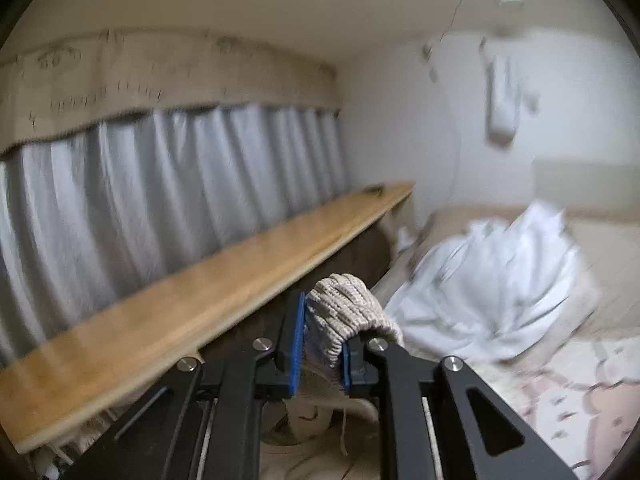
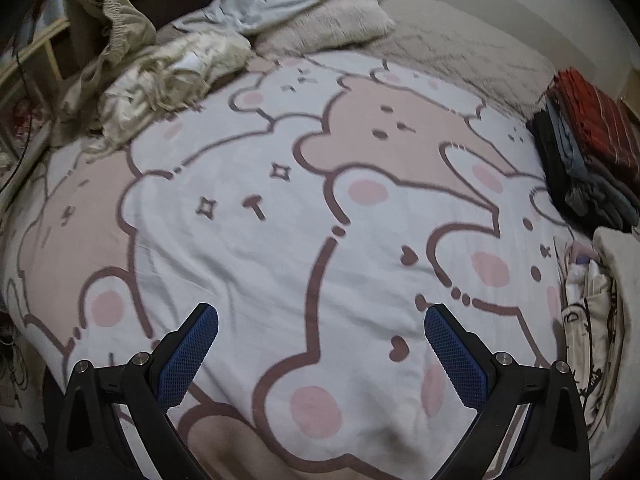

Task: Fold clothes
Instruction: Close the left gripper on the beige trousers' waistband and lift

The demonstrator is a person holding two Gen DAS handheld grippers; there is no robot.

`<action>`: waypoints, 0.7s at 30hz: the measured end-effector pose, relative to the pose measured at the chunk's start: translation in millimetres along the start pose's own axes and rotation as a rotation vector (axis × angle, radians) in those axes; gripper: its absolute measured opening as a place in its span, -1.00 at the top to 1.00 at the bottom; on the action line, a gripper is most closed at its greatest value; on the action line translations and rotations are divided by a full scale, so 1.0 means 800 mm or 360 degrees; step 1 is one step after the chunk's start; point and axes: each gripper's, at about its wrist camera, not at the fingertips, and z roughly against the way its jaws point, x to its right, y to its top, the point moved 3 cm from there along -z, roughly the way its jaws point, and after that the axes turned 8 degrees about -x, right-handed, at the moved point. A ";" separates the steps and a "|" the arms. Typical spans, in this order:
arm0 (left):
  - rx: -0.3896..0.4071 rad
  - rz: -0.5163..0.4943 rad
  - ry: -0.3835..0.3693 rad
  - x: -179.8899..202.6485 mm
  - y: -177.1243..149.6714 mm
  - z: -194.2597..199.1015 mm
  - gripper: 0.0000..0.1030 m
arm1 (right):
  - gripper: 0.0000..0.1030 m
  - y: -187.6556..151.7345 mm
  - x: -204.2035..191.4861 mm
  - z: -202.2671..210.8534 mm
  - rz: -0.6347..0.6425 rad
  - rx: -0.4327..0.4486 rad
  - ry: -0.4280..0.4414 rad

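My left gripper [image 1: 320, 344] is shut on the ribbed elastic waistband of a beige garment [image 1: 344, 312] and holds it lifted, with the rest hanging below the fingers. The same garment shows in the right wrist view as a beige piece [image 2: 116, 36] hanging at the upper left above the bed. My right gripper [image 2: 320, 344] is open and empty, hovering over the bear-print bedspread [image 2: 304, 208]. A crumpled cream garment [image 2: 168, 76] lies on the bed below the hanging piece.
A stack of folded clothes [image 2: 588, 148] with a red striped piece on top sits at the bed's right edge. White-blue bedding [image 1: 488, 276] and a beige pillow [image 2: 328, 20] lie at the head. A wooden shelf [image 1: 200, 292] runs along the curtained wall.
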 end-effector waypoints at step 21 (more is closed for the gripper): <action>0.0275 -0.0017 -0.1148 0.146 0.142 0.402 0.72 | -1.00 -0.035 0.019 0.278 -0.0139 0.1332 0.0240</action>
